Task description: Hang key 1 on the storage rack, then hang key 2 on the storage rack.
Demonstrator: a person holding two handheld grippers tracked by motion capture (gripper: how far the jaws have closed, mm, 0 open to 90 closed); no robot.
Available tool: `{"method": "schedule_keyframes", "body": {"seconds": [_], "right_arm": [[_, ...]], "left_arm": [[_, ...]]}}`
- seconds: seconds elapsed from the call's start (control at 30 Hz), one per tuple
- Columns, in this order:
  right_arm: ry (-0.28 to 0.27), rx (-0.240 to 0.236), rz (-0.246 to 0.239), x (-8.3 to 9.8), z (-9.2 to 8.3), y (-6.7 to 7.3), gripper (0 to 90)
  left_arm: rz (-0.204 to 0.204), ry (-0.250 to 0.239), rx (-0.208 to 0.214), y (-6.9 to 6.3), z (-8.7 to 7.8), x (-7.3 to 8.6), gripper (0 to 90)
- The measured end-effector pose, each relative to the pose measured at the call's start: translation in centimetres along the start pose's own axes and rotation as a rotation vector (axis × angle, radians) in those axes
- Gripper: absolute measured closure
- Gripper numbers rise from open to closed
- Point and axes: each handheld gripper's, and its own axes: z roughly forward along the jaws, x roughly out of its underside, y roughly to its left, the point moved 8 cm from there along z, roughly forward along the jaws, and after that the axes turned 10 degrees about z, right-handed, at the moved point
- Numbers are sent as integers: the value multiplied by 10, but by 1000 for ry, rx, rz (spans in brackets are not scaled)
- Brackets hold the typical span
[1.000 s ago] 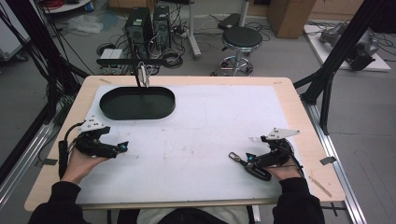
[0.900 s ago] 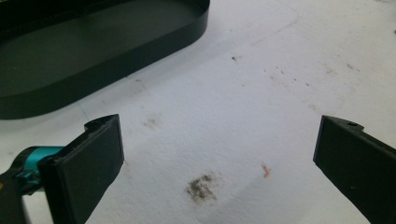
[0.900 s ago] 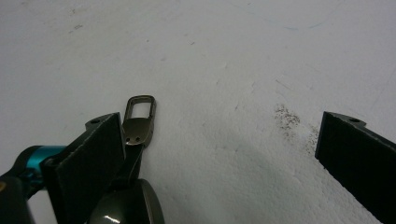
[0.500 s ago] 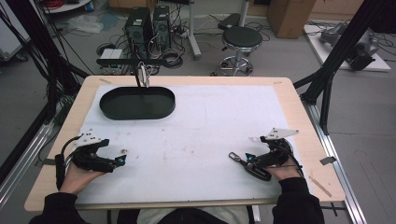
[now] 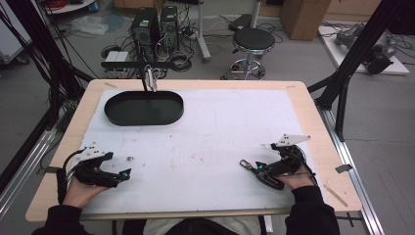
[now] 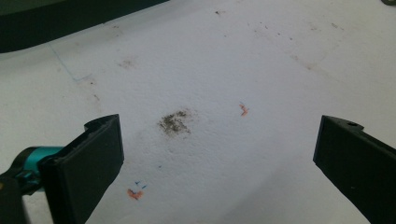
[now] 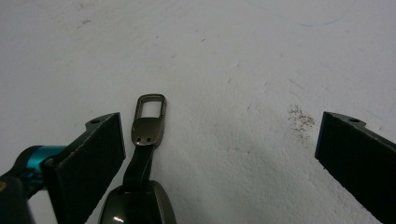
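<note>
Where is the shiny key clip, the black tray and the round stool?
key clip [image 7: 148, 122]: right gripper view, its metal loop end.
black tray [image 5: 144, 108]: high view, its floor.
stool [image 5: 252, 38]: high view, its seat.

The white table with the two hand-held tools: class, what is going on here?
A person sits at the white foam-covered table with a tool in each hand. The right tool stands open around a dark metal key fob with a clip lying on the sheet, not gripping it. The left tool is open over bare, stained sheet. A black oval tray sits at the far left.
</note>
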Motion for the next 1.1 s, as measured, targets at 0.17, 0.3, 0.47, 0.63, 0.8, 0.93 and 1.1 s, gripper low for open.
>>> {"method": "schedule_keyframes", "body": {"seconds": [0.17, 0.3, 0.47, 0.63, 0.8, 0.93, 1.1], "right_arm": [[2, -10, -7, -1, -1, 2, 8], [4, -18, -13, -3, -2, 5, 8], [16, -24, -27, -4, -2, 10, 9], [25, -29, -30, -4, -1, 13, 8], [43, -42, -41, -3, 1, 16, 8], [65, -45, -55, -2, 2, 20, 9], [98, -56, -69, 0, 5, 23, 9]], "left_arm": [[4, -3, -1, -2, 0, 1, 22], [6, 5, -3, -1, 1, 3, 22], [8, 9, -2, -2, 1, 3, 22], [5, 4, -1, -2, 1, 4, 22], [4, 4, -2, -2, 0, 4, 22], [0, 3, -1, -2, 1, 4, 22], [3, 3, -2, -1, 0, 4, 22]]}}
